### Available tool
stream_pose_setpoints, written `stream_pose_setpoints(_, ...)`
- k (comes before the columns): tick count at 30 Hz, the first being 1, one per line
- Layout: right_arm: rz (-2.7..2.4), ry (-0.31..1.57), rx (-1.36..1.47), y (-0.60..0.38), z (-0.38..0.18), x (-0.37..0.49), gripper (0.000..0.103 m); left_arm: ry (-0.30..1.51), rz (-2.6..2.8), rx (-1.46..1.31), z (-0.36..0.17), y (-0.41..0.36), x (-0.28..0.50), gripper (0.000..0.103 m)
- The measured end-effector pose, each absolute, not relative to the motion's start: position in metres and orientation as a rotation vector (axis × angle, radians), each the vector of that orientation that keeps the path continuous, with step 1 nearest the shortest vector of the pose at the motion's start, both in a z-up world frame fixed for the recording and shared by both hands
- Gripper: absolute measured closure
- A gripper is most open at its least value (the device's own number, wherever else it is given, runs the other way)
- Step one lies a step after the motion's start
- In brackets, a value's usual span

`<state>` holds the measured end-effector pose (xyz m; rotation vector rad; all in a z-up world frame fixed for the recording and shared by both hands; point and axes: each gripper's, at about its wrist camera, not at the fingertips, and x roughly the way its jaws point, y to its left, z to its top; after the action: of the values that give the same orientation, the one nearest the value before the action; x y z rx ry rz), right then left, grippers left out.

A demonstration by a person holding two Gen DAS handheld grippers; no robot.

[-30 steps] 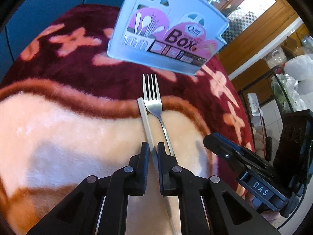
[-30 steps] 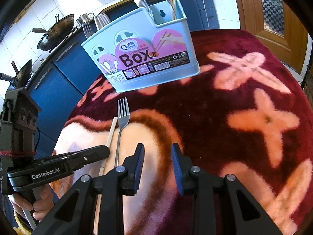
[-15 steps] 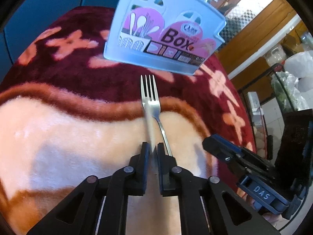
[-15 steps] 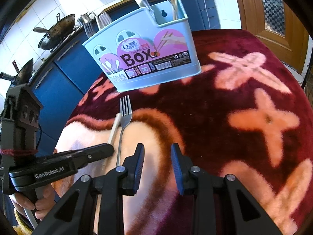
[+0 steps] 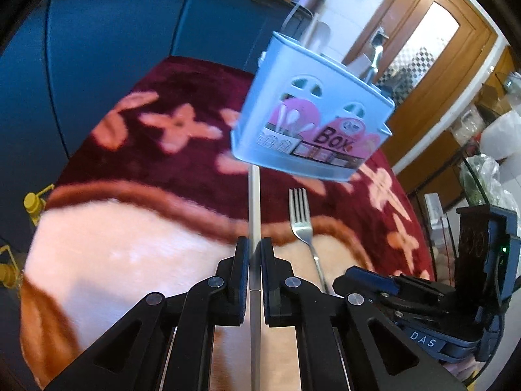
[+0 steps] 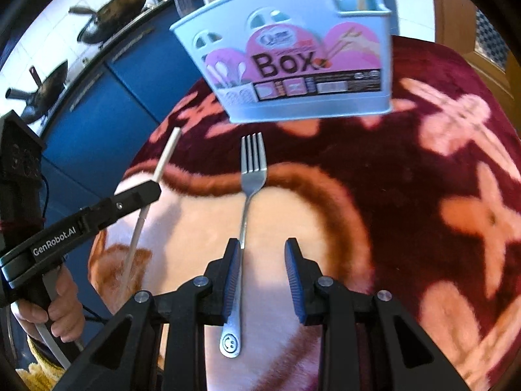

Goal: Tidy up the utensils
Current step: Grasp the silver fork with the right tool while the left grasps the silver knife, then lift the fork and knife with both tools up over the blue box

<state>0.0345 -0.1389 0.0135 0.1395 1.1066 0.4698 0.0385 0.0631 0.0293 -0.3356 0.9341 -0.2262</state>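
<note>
Two utensils, one already pinched.
Left gripper (image 5: 255,254) clamps a stiff, light chopstick (image 5: 253,202); right gripper (image 6: 263,254), spread, straddles the slick, rigid fork (image 6: 249,192) at lower centre—grip mid-handle.

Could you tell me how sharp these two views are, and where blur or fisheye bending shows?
Left wrist view: the box and blanket are smeared, the tongs and chopstick crisp. Right wrist view: the fork is fairly sharp, the box slightly soft. Both views curve straight edges and darken at the corners.
</note>
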Motion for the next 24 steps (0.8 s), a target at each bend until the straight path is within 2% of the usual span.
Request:
stream_pose_setpoints(8,0.483,1.185,0.014,-0.105,0.014,0.053,0.072,0.914,-0.214,-0.355,0.025,0.076,0.039,0.096)
stream_pose_setpoints(24,0.484,1.454,-0.142,-0.07,-0.001,0.114,0.083,0.915,-0.226,-0.415,0.012,0.097,0.048,0.096)
